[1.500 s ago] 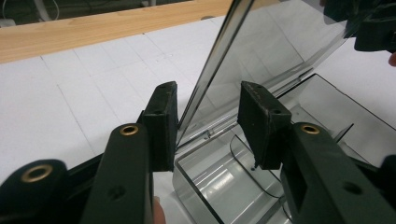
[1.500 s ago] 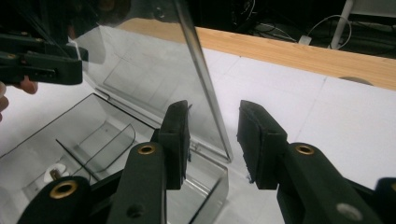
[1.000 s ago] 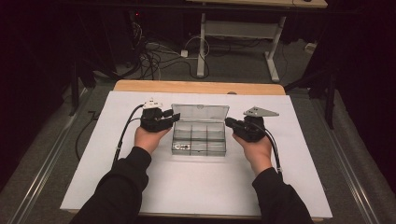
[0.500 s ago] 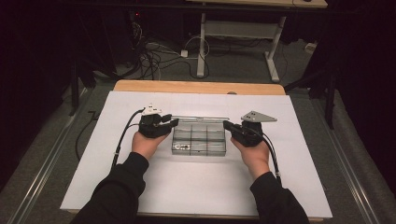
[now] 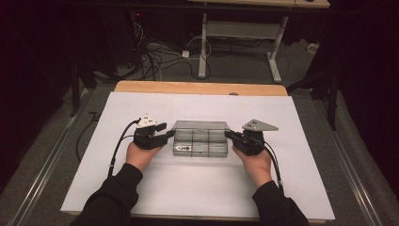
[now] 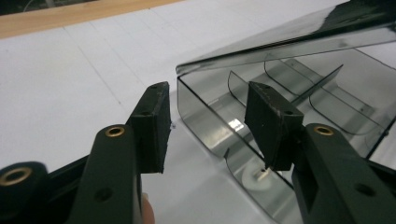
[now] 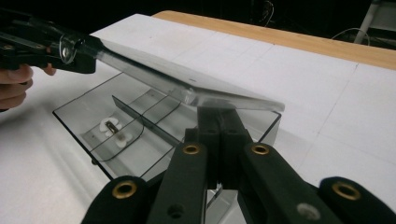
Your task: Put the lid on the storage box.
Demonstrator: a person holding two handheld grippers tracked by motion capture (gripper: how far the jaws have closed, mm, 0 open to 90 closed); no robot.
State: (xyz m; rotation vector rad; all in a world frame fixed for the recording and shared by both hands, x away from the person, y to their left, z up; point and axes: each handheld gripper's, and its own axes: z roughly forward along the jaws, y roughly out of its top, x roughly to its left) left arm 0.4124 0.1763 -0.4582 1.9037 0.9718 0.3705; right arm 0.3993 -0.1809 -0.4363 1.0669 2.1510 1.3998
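Box (image 5: 200, 141): clear smoky plastic, with dividers inside; it sits on the white surface (image 5: 197, 188) about midway between the two hands, nearer the front edge than the back.
Lid (image 7: 187, 86): hinged, tilted partly up over the tray, not flat shut; the left gripper view shows a gap under its near corner (image 6: 289, 39).
Compartments: curved and straight dividers split the tray; one end compartment holds small white pieces (image 7: 114, 133) with a darker bit among them, too small to name.
Left gripper (image 5: 164, 134): at the box's left end, held in the person's left hand (image 5: 141, 155). Its fingers (image 6: 154, 126) stand partly apart and have just been opening; one is outside the end wall, the other is over the tray inside, so the wall lies between them. The pads do not press on it.
Right gripper (image 5: 230, 135): at the box's right end, held in the right hand (image 5: 256, 162). Its fingers (image 7: 219, 135) are closed together, their tips up against the underside of the lid's right edge; whether they pinch anything cannot be told.
Surface: white sheet over a wooden top (image 5: 197, 87), whose bare edge shows at the far side.
Cables: a dark one trails from each gripper back along the forearm.
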